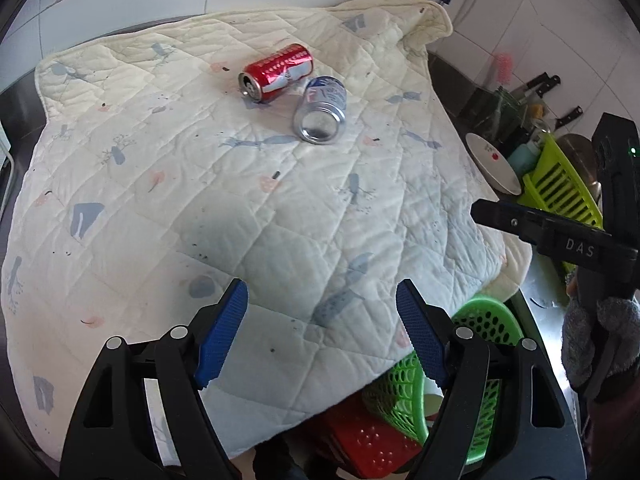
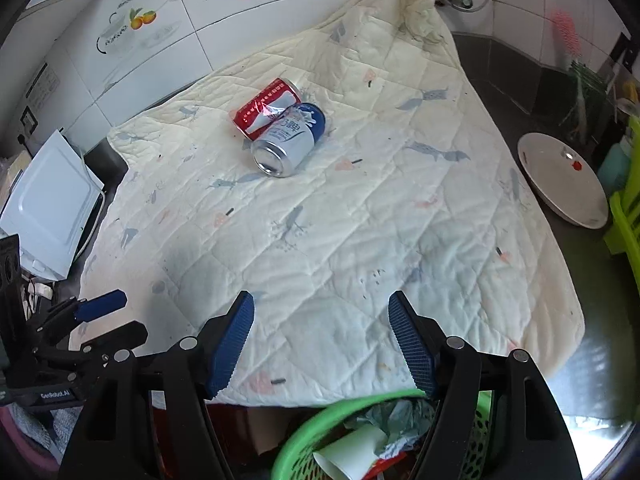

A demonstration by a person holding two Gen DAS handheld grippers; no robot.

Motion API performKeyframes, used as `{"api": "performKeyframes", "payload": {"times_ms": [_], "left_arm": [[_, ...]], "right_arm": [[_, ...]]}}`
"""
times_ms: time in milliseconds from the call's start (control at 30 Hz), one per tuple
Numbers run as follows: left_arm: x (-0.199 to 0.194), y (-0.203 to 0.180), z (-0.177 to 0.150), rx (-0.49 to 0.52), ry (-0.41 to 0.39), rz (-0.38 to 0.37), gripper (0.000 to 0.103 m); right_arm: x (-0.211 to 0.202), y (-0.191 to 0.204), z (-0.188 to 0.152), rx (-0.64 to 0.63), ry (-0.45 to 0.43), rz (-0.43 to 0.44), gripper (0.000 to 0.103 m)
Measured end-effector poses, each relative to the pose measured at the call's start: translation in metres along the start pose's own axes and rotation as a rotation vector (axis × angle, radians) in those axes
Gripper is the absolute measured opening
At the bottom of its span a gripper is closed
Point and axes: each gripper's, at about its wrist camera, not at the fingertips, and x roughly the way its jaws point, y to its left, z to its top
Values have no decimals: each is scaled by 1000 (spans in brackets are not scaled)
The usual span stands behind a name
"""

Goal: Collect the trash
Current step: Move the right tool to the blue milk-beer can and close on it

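Observation:
A dented red can and a blue-and-white can lie on their sides, touching, at the far middle of a cream quilted cloth. In the right wrist view the red can lies behind the blue-and-white can. My left gripper is open and empty above the cloth's near edge. My right gripper is open and empty, above the near edge too. A green mesh bin below holds a paper cup and crumpled wrappers.
A white bowl and a lime dish rack stand to the right, with knives on the wall behind. A white appliance sits left of the cloth. A red stool is under the counter edge.

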Motion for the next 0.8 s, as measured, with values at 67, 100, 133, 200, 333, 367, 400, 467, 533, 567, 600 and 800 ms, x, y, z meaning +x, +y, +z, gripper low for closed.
{"api": "performKeyframes", "payload": {"times_ms": [67,100,133,200,333,367,400,467,533,567,600,800], "left_arm": [[1,13,7,-16,-5,8,76],[2,19,11,-23,-6,12,76],[3,24,14,-27,-8,15,76],[4,35,20,-36,-14,26,76],[8,55,31,-58,-13,34,76],[10,60,34,-64,-11,35,76],[12,65,37,-69,-8,34,76],[14,73,41,-71,-9,38,76],[16,82,46,-77,-9,41,76],[17,86,48,-83,-9,40,76],[19,90,50,-89,-9,41,76],[25,112,59,-115,-2,52,76]], "right_arm": [[14,8,18,-3,5,3,68],[19,11,25,-3,8,7,68],[27,14,35,2,11,10,68],[39,18,50,16,19,18,68],[66,24,83,51,40,32,68],[73,25,91,60,44,34,68],[79,25,98,66,46,31,68],[93,27,113,80,58,24,71],[106,28,126,96,72,28,71],[114,28,132,105,81,22,71],[120,29,137,112,87,20,71],[156,29,163,140,132,-13,72]]}}
